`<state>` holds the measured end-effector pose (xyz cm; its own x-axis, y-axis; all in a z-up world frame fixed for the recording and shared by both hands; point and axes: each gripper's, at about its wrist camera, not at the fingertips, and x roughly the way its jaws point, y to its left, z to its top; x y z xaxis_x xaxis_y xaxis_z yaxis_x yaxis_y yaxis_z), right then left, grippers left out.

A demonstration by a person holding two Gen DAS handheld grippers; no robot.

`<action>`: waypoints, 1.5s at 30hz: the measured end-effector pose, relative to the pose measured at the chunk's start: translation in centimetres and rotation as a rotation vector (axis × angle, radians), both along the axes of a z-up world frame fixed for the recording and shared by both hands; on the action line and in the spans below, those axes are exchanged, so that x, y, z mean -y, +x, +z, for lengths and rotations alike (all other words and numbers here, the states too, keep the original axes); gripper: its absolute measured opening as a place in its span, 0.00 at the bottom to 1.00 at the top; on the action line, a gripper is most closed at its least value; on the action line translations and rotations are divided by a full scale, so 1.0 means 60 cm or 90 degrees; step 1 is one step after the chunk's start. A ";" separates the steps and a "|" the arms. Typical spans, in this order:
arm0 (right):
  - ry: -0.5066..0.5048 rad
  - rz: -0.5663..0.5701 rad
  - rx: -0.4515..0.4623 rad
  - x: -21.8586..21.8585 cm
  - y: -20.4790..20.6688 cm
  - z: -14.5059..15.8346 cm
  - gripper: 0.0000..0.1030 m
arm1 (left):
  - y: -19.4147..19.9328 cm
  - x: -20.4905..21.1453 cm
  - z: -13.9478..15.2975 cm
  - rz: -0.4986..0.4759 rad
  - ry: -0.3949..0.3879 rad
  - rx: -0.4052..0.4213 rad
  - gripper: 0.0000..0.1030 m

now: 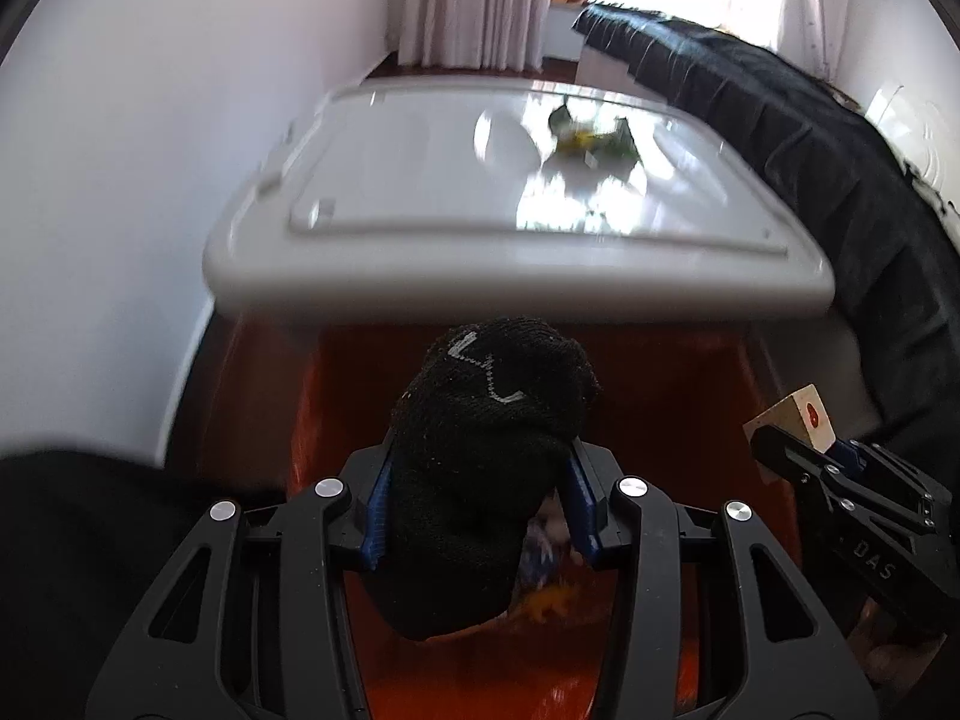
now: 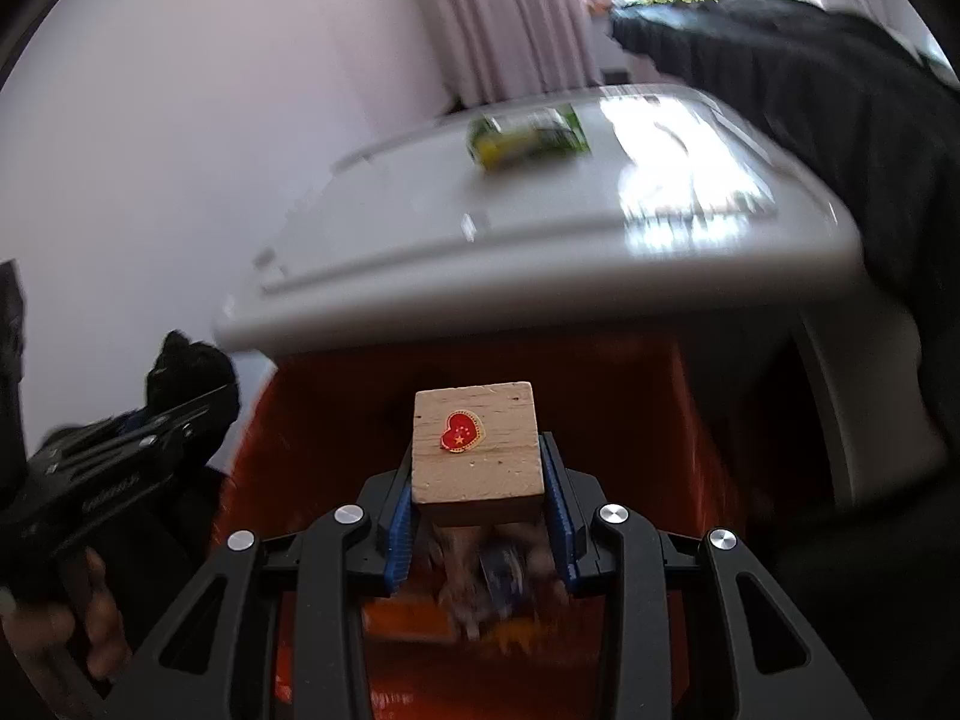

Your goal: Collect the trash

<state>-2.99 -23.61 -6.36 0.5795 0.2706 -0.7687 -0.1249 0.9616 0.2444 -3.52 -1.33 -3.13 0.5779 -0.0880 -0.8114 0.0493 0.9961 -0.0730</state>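
White table (image 1: 420, 276): green wrapper (image 1: 591, 141). Left gripper (image 1: 480, 510) clamps black sock (image 1: 480, 450); right gripper (image 2: 478, 516) clamps wooden block (image 2: 477, 450).

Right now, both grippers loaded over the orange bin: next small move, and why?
Probably open the left gripper to drop the black sock. It hangs over the orange bin, where other trash already lies. The right gripper with the wooden block can follow.

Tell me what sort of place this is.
Probably a home living room: a glossy white low table with a green wrapper on it, a dark sofa beside it, and pale curtains at a bright window.
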 end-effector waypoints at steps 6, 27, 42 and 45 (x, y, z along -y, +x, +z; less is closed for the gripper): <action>-0.031 -0.026 -0.051 -0.015 0.000 -0.044 0.35 | -0.015 -0.003 -0.081 -0.006 0.029 -0.066 0.43; -0.056 -0.010 -0.057 -0.022 0.005 -0.062 0.35 | -0.017 0.017 -0.116 -0.035 0.050 -0.097 0.44; -0.066 -0.126 0.012 0.020 0.001 -0.029 0.88 | -0.007 0.001 -0.112 0.012 0.034 -0.106 0.78; -0.080 -0.147 0.042 0.023 -0.003 -0.018 0.95 | -0.006 -0.009 -0.102 0.023 0.009 -0.089 0.78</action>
